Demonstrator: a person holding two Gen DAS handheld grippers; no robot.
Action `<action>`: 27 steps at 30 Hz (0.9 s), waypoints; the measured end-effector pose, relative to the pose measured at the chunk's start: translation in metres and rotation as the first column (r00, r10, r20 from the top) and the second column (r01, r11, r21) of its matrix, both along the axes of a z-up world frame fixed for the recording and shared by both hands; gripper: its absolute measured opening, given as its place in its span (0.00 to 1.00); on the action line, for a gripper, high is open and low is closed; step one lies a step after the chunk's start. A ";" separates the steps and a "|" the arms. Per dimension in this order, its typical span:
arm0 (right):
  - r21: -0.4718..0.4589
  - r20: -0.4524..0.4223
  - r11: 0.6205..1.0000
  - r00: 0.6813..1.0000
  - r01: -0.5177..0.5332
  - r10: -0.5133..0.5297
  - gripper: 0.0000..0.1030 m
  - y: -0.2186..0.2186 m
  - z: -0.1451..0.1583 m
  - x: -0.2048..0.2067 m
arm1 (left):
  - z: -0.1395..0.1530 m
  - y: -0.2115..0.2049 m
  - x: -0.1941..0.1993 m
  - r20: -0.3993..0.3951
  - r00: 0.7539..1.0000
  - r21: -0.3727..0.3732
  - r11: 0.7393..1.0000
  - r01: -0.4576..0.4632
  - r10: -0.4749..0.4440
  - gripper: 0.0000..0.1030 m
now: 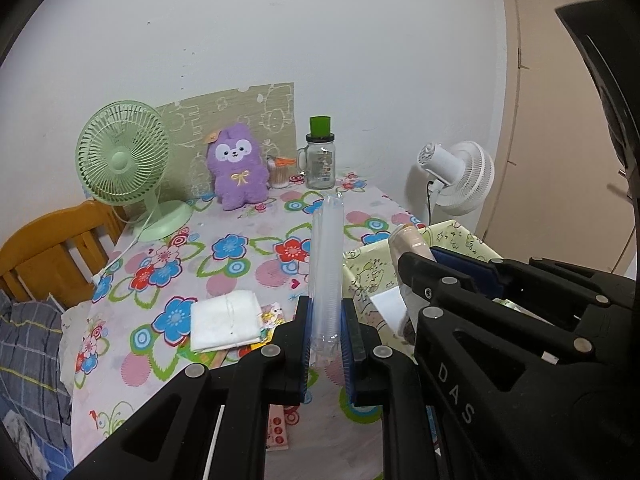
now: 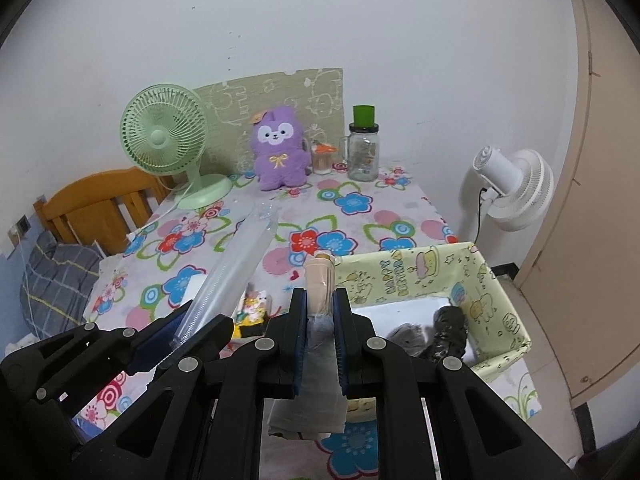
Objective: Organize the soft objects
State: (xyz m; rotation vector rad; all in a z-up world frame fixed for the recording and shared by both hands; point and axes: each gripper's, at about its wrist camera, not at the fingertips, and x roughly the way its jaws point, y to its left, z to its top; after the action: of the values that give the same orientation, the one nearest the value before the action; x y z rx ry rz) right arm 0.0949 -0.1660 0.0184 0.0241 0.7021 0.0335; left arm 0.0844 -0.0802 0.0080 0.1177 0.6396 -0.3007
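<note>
**Both hands loaded above the box**

The left hand-held gripper [image 1: 325, 344] is clamped on a sleeve of clear plastic cups [image 1: 327, 264], which juts forward over the bench [image 1: 240, 240]. The right hand-held gripper [image 2: 321, 334] is clamped on a beige packet in a clear wrapper [image 2: 319, 288], held just beside the near wall of the yellow cartoon-print box [image 2: 404, 276]. Dark, fuzzy items [image 2: 444, 330] already lie inside the box.

The step looks like carrying things to the box; next, the right-hand load probably needs moving over the opening before the fingers part.

A floral cloth covers the bench. Folded white cloth [image 1: 224, 320] lies near its front edge. By the white wall stand a green fan [image 1: 124, 160], a purple plush toy [image 1: 238, 166] and a glass jar [image 1: 319, 160].
</note>
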 end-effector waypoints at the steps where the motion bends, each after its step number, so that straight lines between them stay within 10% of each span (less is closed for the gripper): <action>1: -0.001 0.001 1.000 1.000 0.003 -0.003 0.15 -0.002 0.000 0.001 | 0.000 -0.001 0.001 -0.001 1.000 0.000 1.000 0.002 -0.002 0.11; 27: 0.001 -0.015 0.997 0.997 0.074 -0.074 0.15 -0.073 -0.004 0.024 | -0.004 -0.073 0.031 -0.033 0.997 0.000 0.998 0.062 -0.062 0.11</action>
State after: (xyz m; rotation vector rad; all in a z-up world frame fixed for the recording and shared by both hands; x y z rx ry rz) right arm 0.1185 -0.2395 0.0146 0.0519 0.7152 -0.0374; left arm 0.1150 -0.1531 0.0037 0.1342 0.6699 -0.3631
